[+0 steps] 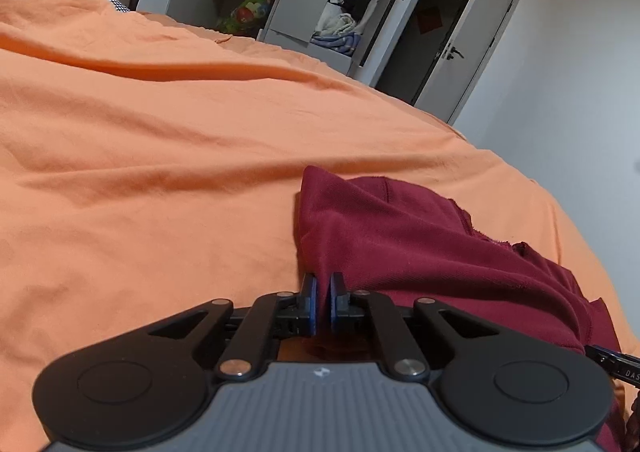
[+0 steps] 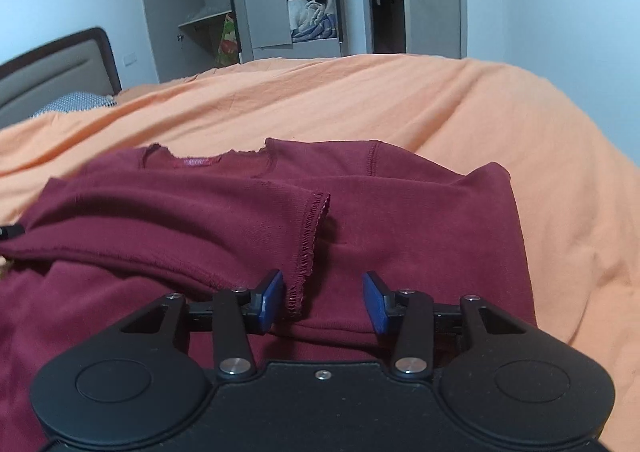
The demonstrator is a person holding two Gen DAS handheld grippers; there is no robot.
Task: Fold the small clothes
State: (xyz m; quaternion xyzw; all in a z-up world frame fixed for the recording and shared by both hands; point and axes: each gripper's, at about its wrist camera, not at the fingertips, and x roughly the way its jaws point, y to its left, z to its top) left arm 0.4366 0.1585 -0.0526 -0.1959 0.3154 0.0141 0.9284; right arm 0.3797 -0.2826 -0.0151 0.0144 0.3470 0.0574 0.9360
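Pinching maroon top [image 1: 420,236], left claw [image 1: 323,302], right claw [image 2: 323,302] spread above

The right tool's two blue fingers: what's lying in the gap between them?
In the right wrist view, the open right tool has maroon shirt fabric between its fingers, with the folded-over sleeve's frayed cuff beside the left finger.
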